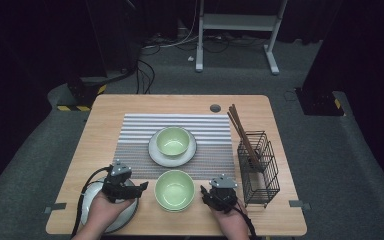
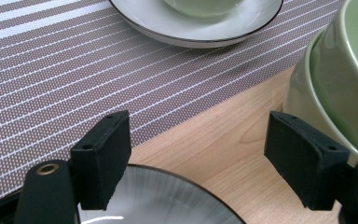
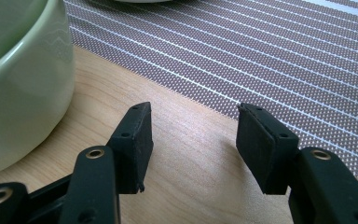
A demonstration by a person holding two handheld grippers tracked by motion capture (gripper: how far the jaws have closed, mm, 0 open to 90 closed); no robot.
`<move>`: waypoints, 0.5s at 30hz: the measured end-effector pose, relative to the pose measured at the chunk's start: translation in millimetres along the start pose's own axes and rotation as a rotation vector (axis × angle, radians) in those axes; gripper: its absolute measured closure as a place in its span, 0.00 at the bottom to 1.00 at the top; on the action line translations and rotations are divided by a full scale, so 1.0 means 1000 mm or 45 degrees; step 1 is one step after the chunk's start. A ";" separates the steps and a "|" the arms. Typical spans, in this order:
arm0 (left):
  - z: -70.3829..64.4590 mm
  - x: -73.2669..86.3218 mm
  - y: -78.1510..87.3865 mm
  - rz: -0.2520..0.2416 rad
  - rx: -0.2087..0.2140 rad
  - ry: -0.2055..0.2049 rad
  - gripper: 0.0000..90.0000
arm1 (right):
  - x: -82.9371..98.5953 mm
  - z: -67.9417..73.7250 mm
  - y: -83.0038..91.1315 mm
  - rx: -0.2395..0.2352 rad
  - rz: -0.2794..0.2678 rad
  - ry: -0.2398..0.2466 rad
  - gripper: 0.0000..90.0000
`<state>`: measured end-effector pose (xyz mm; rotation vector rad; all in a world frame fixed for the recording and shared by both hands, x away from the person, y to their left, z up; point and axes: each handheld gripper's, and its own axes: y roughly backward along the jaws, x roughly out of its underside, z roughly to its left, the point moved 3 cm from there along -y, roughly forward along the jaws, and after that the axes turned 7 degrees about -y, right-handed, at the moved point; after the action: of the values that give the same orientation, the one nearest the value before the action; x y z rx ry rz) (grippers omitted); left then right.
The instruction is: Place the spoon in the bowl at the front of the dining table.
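Observation:
A green bowl (image 1: 174, 189) sits on the wooden table (image 1: 105, 125) near its front edge, apparently nested in a second one (image 2: 342, 74). Another green bowl (image 1: 173, 140) rests on a white plate (image 1: 156, 152) on the striped placemat (image 1: 135, 131). At front left lies a grey plate (image 1: 125, 212), under my left gripper (image 1: 141, 188), which is open with nothing between its jaws (image 2: 200, 158). To the bowl's right my right gripper (image 1: 205, 195) is also open and holds nothing (image 3: 193, 140); the bowl's wall (image 3: 23, 88) stands just left of it.
A black wire basket (image 1: 259, 167) holding brown chopsticks (image 1: 241, 131) stands at the table's right side. A round grommet (image 1: 215, 108) is set in the far edge. Beyond the table are cables and a white stand on grey carpet.

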<state>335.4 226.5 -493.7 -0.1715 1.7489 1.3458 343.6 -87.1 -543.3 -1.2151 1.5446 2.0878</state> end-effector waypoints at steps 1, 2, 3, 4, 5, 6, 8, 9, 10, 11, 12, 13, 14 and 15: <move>0.001 0.002 0.000 -0.002 0.002 0.000 0.26 | 0.000 0.000 0.000 0.000 0.001 -0.001 0.50; 0.001 0.003 0.000 -0.003 -0.004 -0.003 0.26 | 0.000 -0.001 0.000 0.000 -0.001 0.005 0.50; 0.001 0.005 0.000 -0.003 -0.008 -0.006 0.26 | 0.000 0.000 0.000 -0.003 0.003 -0.008 0.50; 0.001 0.007 0.000 -0.002 -0.010 -0.013 0.26 | 0.000 -0.001 0.000 -0.002 0.006 -0.010 0.50; 0.002 0.008 0.000 -0.002 -0.010 -0.013 0.26 | 0.000 -0.001 -0.001 -0.003 0.008 -0.013 0.50; 0.002 0.010 0.000 -0.004 -0.005 -0.011 0.26 | 0.000 -0.001 -0.001 -0.002 0.011 -0.013 0.50; 0.003 0.013 0.000 -0.005 0.004 -0.006 0.27 | 0.000 -0.001 -0.001 -0.003 0.017 -0.013 0.50; 0.003 0.014 0.000 -0.003 0.000 -0.015 0.26 | 0.000 -0.001 -0.002 -0.001 0.023 -0.018 0.50; 0.003 0.016 -0.001 -0.003 -0.001 -0.017 0.26 | -0.001 -0.001 -0.002 0.000 0.026 -0.018 0.50; 0.003 0.017 -0.001 -0.004 0.001 -0.017 0.26 | -0.001 -0.001 -0.002 0.001 0.029 -0.020 0.50; 0.002 0.018 -0.001 -0.003 0.006 -0.021 0.26 | -0.001 -0.001 -0.002 0.003 0.031 -0.020 0.50; 0.001 0.019 -0.001 -0.004 0.007 -0.027 0.26 | -0.001 -0.001 -0.003 0.004 0.032 -0.019 0.50; 0.000 0.019 -0.001 -0.005 0.011 -0.032 0.26 | -0.001 -0.001 -0.003 0.005 0.033 -0.018 0.50; 0.000 0.020 -0.001 -0.009 0.011 -0.036 0.25 | 0.000 -0.001 -0.003 0.005 0.035 -0.019 0.49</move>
<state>324.4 233.3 -508.5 -0.1536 1.7288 1.3293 346.1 -86.9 -544.8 -1.1806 1.5665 2.1054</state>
